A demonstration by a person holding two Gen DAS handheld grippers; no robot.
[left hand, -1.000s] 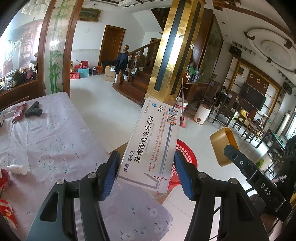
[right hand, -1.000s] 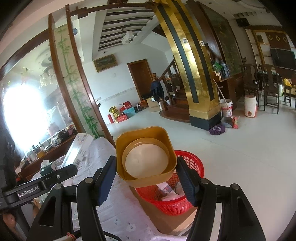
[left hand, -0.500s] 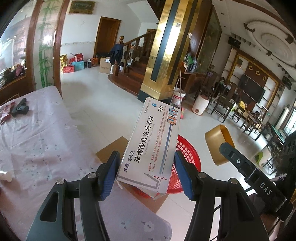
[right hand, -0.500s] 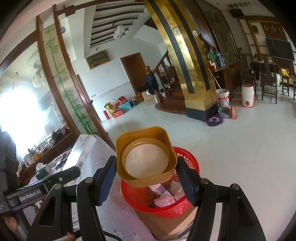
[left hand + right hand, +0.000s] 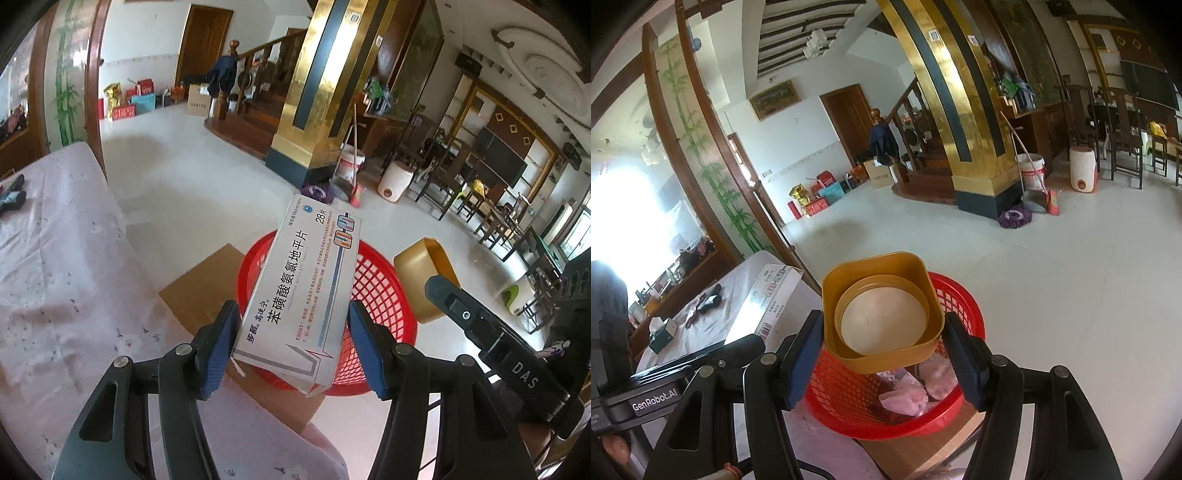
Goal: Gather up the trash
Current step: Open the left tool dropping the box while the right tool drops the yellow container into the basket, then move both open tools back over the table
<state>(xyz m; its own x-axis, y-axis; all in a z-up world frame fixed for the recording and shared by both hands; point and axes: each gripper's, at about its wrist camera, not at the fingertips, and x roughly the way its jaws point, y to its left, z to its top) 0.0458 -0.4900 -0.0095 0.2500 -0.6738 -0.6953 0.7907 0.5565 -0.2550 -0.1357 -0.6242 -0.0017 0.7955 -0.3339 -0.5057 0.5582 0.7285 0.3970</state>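
My left gripper [image 5: 291, 347] is shut on a white medicine box [image 5: 306, 291] with blue Chinese print and holds it above the near rim of a red mesh basket [image 5: 373, 291]. My right gripper [image 5: 882, 354] is shut on a yellow square plastic tub [image 5: 882, 317] with a white bottom, held over the same red basket [image 5: 871, 406]. Crumpled pinkish wrappers [image 5: 916, 387] lie in the basket. The yellow tub also shows in the left wrist view [image 5: 424, 277], and the box in the right wrist view [image 5: 764, 306].
The basket stands on a brown cardboard box [image 5: 199, 288] beside a table with a pale flowered cloth [image 5: 62, 266]. A black object [image 5: 11, 195] lies far back on the table. White tile floor, a gold pillar [image 5: 321, 92] and stairs lie beyond.
Both grippers have moved forward off the table toward the basket. The box and the tub now hang over it; the basket looks nearer and lower in both views.
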